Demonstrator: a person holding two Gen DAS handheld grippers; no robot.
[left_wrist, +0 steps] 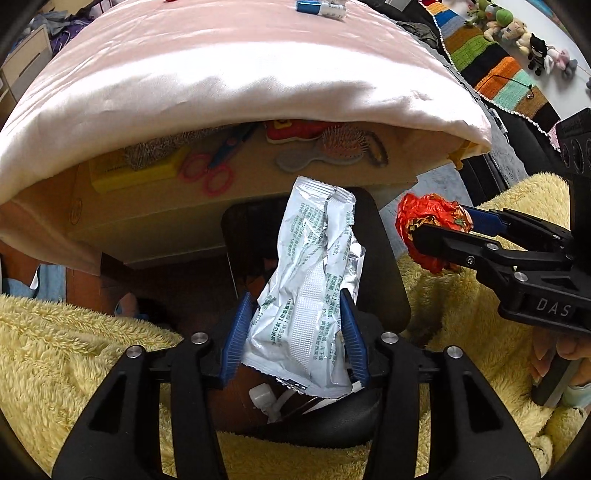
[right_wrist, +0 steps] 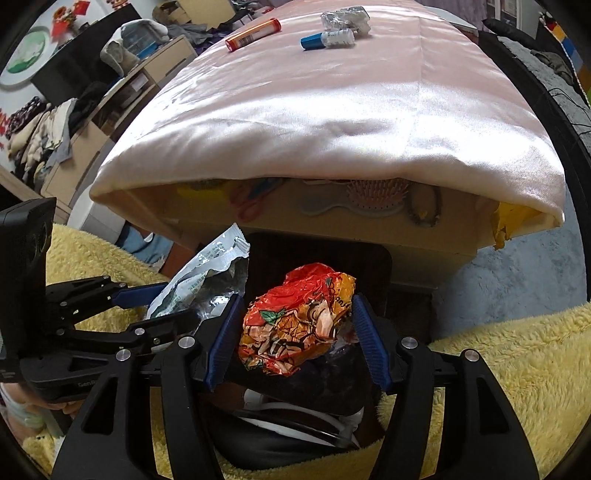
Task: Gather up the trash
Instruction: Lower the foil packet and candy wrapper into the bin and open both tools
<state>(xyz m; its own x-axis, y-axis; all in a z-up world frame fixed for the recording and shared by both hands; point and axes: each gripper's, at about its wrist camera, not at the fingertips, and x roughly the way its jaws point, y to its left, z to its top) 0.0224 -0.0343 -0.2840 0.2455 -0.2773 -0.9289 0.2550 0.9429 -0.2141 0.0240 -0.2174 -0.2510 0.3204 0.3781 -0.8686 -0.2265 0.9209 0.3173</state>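
My left gripper [left_wrist: 295,332] is shut on a crumpled silver foil packet [left_wrist: 314,288] with green print, held upright over a black bin [left_wrist: 391,280] below the table edge. My right gripper [right_wrist: 295,332] is shut on a crumpled red-orange wrapper [right_wrist: 295,325], beside the left one over the same bin [right_wrist: 369,273]. The right gripper [left_wrist: 436,236] with its wrapper [left_wrist: 428,218] shows at the right of the left wrist view. The left gripper [right_wrist: 166,306] with the foil packet [right_wrist: 207,269] shows at the left of the right wrist view.
A low table under a pink satin cloth [right_wrist: 332,110] stands ahead. On it lie an orange tube [right_wrist: 253,34], a blue-capped bottle [right_wrist: 327,38] and a foil scrap [right_wrist: 345,16]. A shelf beneath holds scissors [left_wrist: 214,166] and a hairbrush [left_wrist: 343,142]. A yellow fleece blanket [right_wrist: 517,369] surrounds the bin.
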